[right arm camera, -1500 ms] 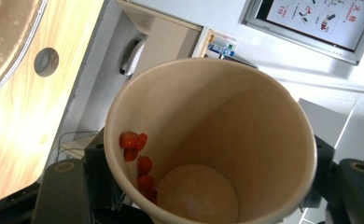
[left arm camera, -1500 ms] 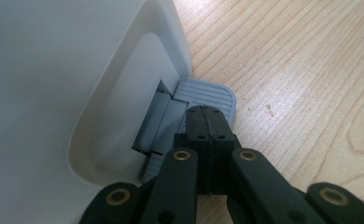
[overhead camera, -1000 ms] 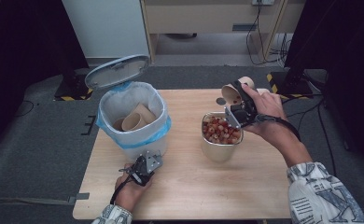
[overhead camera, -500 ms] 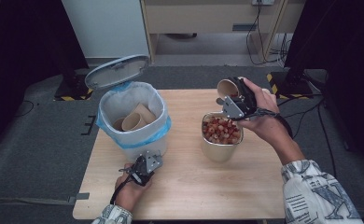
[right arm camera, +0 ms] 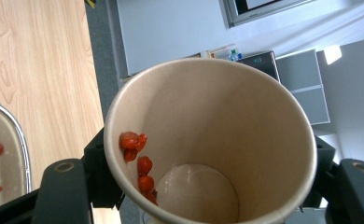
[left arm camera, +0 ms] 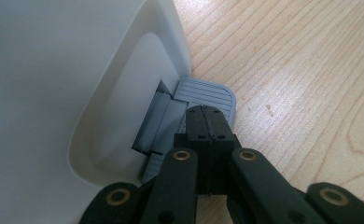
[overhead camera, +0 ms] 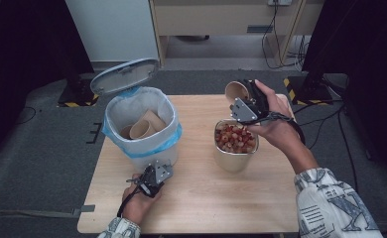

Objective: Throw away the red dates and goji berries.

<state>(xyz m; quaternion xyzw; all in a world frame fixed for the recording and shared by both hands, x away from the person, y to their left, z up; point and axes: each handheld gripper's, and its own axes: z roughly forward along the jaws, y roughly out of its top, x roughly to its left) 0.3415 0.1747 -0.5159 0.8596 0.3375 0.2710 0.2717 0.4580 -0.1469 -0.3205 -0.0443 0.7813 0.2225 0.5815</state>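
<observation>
Right tongs: two-jaw black gripper (overhead camera: 242, 99) in the right hand, clamped on the wall of a brown paper cup (right arm camera: 208, 140); held above the far rim of the bowl, cup on its side, mouth away from the hand.
Cup contents: a few red pieces (right arm camera: 138, 163) stuck to the inner wall, base otherwise bare; tilt judged to suit tipping contents into the bowl.
Left tongs: two-jaw black gripper (left arm camera: 208, 126), jaws pressed together with nothing between, tips on the grey ribbed foot pedal (left arm camera: 208, 93); judged to be holding the lid up.
Bin: white pedal bin with blue liner (overhead camera: 142, 129) on the left half of the table, grey lid (overhead camera: 124, 76) raised; two brown paper cups (overhead camera: 144, 126) inside.
Bowl: cream bowl heaped with red and pale pieces (overhead camera: 235, 141), right of centre, well apart from the bin.
Table: light wooden top (overhead camera: 201, 198); bare room along the near edge and between bin and bowl; held cup near the far edge.
</observation>
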